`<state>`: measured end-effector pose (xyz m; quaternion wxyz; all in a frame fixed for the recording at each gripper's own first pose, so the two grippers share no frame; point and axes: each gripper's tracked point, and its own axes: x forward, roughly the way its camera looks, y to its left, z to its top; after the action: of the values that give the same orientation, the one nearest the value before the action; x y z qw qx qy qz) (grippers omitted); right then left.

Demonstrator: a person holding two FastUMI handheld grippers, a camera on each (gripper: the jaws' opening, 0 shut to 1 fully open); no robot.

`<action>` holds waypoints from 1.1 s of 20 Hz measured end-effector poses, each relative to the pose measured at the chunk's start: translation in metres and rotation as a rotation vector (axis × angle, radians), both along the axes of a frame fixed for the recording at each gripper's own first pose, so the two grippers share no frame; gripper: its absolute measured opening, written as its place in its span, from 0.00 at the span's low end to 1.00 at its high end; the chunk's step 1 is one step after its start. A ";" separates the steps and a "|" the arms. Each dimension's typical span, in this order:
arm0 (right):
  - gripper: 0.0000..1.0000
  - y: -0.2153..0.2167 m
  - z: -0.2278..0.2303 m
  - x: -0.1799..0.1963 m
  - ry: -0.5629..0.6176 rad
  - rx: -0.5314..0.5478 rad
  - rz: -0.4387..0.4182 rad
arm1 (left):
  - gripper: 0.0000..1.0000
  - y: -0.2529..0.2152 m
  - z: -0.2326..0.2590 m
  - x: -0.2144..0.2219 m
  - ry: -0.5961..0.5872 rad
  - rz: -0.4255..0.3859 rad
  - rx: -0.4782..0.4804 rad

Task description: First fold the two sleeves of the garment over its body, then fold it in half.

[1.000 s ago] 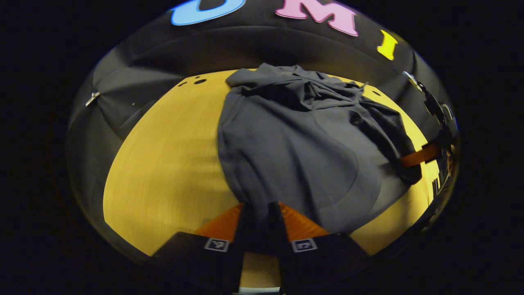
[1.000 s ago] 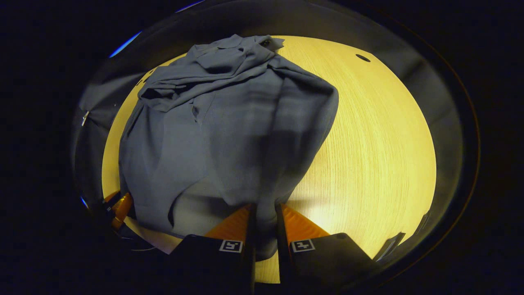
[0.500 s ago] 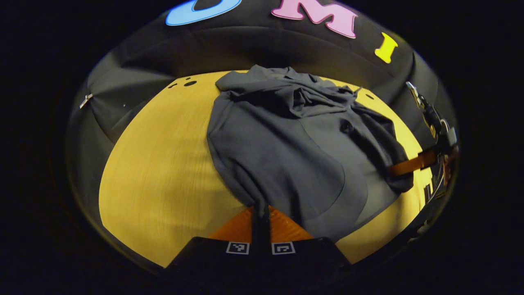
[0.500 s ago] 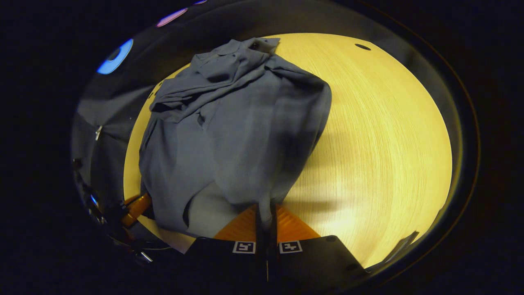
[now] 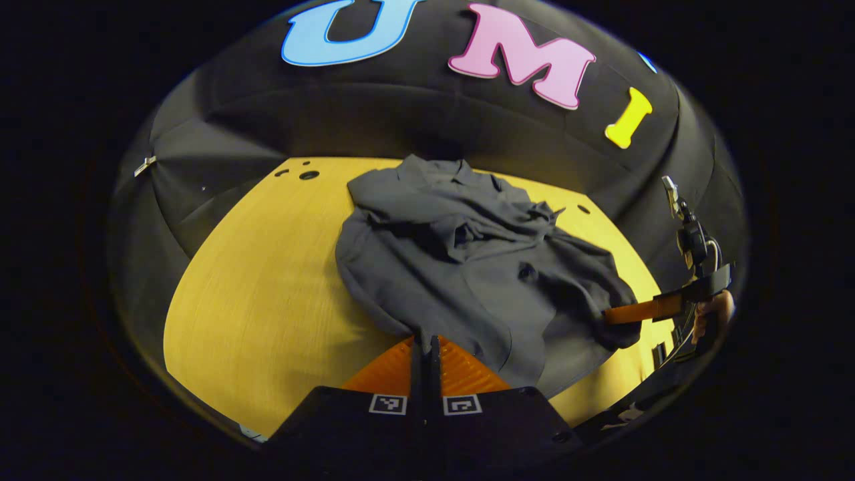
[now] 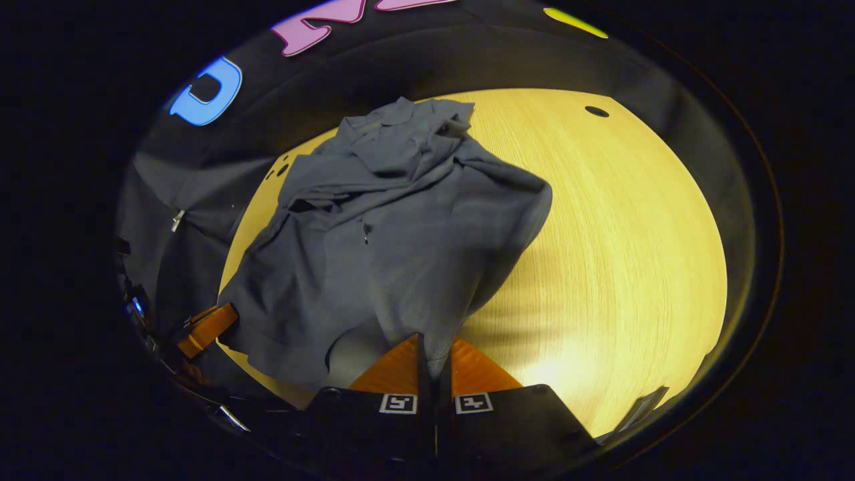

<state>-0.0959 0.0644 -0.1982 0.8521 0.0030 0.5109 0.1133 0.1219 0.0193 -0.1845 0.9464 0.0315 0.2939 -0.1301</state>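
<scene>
Two tools grip the shirt's hem.
Left tool [image 5: 425,345] and right tool [image 6: 434,347] each pinch the shirt [image 5: 467,260] near its bottom edge, ready to halve it on the bench [image 5: 267,280].

Right gripper [image 6: 434,347] pinched closed on near hem of grey garment [image 6: 394,227]. Garment rumpled on wooden table [image 6: 621,254]; left gripper [image 6: 207,329] at garment's left edge.

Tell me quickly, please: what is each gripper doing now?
Left gripper: shut on the garment hem.
Right gripper: shut on the garment hem.
</scene>
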 end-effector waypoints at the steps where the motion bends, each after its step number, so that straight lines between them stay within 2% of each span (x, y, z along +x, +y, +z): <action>1: 0.06 0.003 0.009 0.007 -0.022 0.010 0.001 | 0.06 -0.002 0.010 0.005 -0.016 0.003 -0.012; 8: 0.06 0.035 0.056 0.063 -0.140 0.072 0.020 | 0.06 -0.003 0.071 0.060 -0.121 0.052 -0.108; 15: 0.06 0.065 0.089 0.141 -0.254 0.124 0.025 | 0.05 -0.012 0.116 0.131 -0.220 0.038 -0.092; 16: 0.06 0.069 0.095 0.151 -0.260 0.126 0.030 | 0.02 -0.014 0.122 0.139 -0.229 0.034 -0.086; 17: 0.06 0.073 0.102 0.163 -0.279 0.127 0.042 | 0.05 -0.015 0.129 0.147 -0.244 0.034 -0.082; 22: 0.06 0.090 0.119 0.222 -0.345 0.130 0.056 | 0.05 -0.026 0.152 0.196 -0.310 0.038 -0.105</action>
<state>0.1265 0.1548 -0.0788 0.9216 0.0243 0.3488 0.1688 0.3174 -0.0070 -0.0320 0.9831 -0.0037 0.1374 -0.1209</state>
